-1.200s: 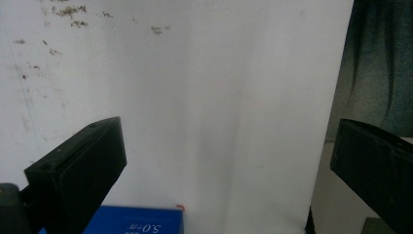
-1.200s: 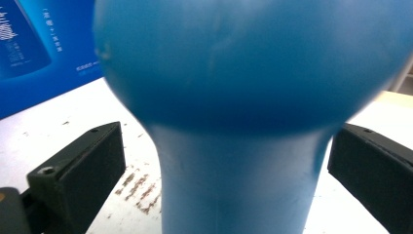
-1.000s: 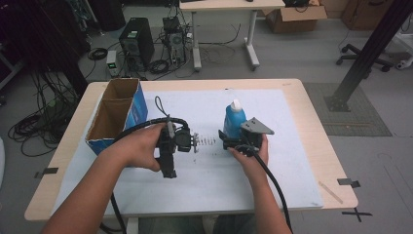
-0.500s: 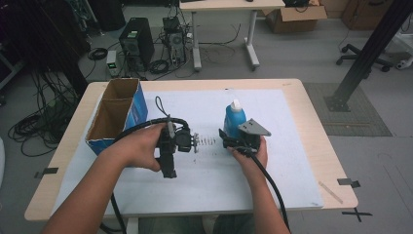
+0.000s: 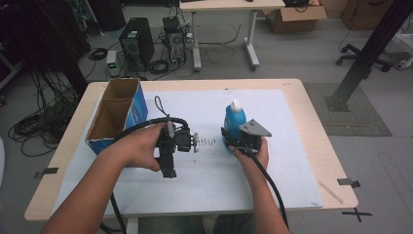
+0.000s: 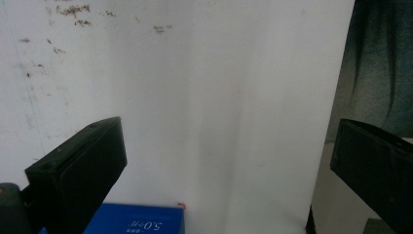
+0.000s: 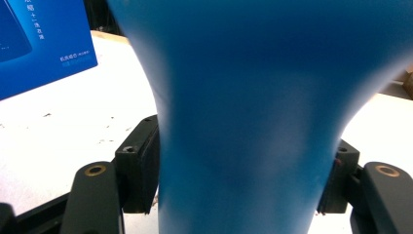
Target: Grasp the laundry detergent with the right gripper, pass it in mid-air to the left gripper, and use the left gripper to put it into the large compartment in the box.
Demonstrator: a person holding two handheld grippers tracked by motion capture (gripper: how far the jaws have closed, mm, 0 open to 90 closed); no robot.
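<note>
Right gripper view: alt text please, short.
A blue bottle stands between the right gripper's two black jaws, which have just been closing and now press its sides. Behind it to the left are a white table mat and a blue box.

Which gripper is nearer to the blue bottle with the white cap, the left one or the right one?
The right. The right gripper has its fingers closed on the sides of the blue bottle; they have just been closing. The left gripper stays apart, to the bottle's left, open.
</note>
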